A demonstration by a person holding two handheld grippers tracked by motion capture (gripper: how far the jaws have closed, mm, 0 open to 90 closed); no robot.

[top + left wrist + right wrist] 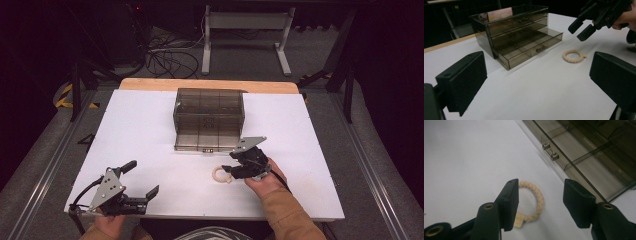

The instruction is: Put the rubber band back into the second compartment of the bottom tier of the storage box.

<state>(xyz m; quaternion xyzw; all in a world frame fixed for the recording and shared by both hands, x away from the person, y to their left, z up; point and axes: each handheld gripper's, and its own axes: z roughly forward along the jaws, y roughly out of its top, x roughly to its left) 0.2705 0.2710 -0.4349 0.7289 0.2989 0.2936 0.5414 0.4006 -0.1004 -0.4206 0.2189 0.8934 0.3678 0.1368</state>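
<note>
Right now, right gripper jaws: half open over the ring, pads not touching it.
Ring: flat at centre frame on the white surface; tag toward lower right.
Left gripper jaws: wide, empty.
Drawer box: above ring, bottom drawer open.

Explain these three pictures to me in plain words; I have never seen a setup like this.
A person sits at a white table holding a hand-operated two-jaw gripper in each hand; there is no robot arm. The high view looks down from above the person. The other two pictures come from small cameras riding on each gripper, looking out between its black jaws.

On the table stands a smoky clear drawer box with its bottom drawer pulled open. In front of it lies a cream braided ring.

The left gripper is open, holds nothing and sits near the table's front edge. The right gripper hangs just above the ring, jaws partly apart on either side of it, not yet pinching it.
</note>
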